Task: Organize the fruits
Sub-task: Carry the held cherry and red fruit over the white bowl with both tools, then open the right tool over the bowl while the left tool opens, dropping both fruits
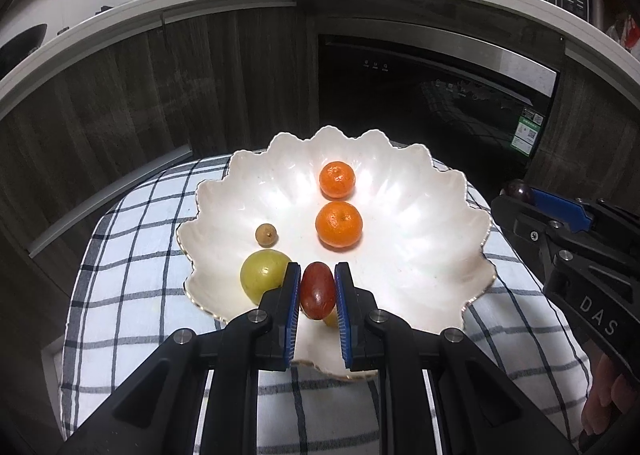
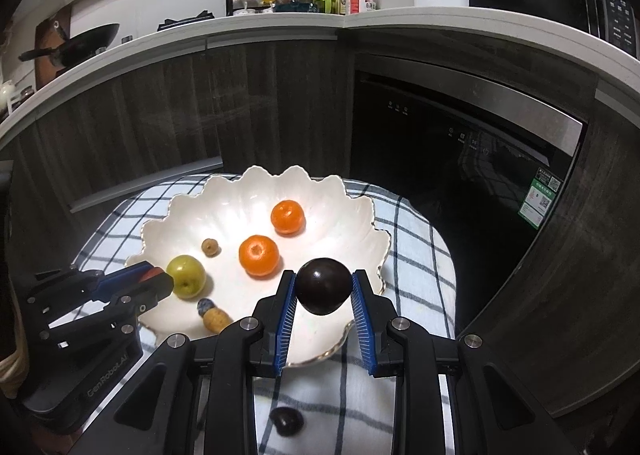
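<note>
A white scalloped plate [image 1: 420,255] sits on a checked cloth and also shows in the right wrist view [image 2: 248,207]. It holds two oranges [image 1: 338,224] [image 2: 258,256], a green fruit [image 1: 262,280] [image 2: 186,276], a small brown fruit [image 1: 266,235] [image 2: 210,246], a small yellow fruit [image 2: 216,320] and a blue berry [image 2: 205,306]. My left gripper [image 1: 317,287] is shut on a red oval fruit [image 1: 318,295] low over the plate's near edge. My right gripper [image 2: 324,287] is shut on a dark plum [image 2: 324,285] over the plate's right rim.
The checked cloth [image 1: 132,255] covers a small table in front of dark cabinets and a black dishwasher [image 1: 432,95]. Another dark fruit [image 2: 286,420] lies on the cloth under my right gripper. A counter with bottles runs along the back.
</note>
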The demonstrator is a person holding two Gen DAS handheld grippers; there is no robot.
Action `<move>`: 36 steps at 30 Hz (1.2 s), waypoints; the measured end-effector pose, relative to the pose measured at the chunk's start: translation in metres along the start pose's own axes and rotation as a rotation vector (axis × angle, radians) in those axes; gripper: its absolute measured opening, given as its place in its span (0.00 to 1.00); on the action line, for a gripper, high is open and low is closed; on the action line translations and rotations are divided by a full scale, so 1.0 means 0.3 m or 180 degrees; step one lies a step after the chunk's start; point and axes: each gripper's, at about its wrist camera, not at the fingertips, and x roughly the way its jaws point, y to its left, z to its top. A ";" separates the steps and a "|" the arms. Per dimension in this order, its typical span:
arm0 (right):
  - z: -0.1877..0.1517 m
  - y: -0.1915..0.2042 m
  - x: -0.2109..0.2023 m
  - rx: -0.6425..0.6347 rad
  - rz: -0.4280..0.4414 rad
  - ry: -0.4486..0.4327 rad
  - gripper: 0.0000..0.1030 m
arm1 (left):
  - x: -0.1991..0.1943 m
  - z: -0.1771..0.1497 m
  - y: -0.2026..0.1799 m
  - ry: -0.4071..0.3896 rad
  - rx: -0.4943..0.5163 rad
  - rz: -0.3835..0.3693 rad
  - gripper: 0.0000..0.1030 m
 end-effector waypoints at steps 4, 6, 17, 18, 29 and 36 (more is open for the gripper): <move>0.014 -0.007 0.039 -0.0003 -0.0027 0.0044 0.28 | 0.036 0.010 0.007 0.0048 -0.0007 0.0006 0.18; 0.021 -0.008 0.053 -0.0002 -0.0038 0.0064 0.28 | 0.053 0.015 0.010 0.0070 -0.0005 0.0011 0.18; 0.041 -0.017 0.157 0.0000 -0.0074 0.0300 0.28 | 0.119 0.022 0.028 0.0196 -0.0062 0.0049 0.18; 0.040 -0.017 0.165 0.0002 -0.0076 0.0325 0.28 | 0.122 0.021 0.031 0.0207 -0.0070 0.0057 0.18; 0.042 -0.021 0.195 0.0040 -0.0210 0.0424 0.50 | 0.116 0.021 0.054 0.0167 -0.0161 0.0193 0.56; 0.062 -0.037 0.169 0.0148 -0.0220 0.0296 0.71 | 0.097 0.032 0.067 0.0123 -0.0197 0.0259 0.74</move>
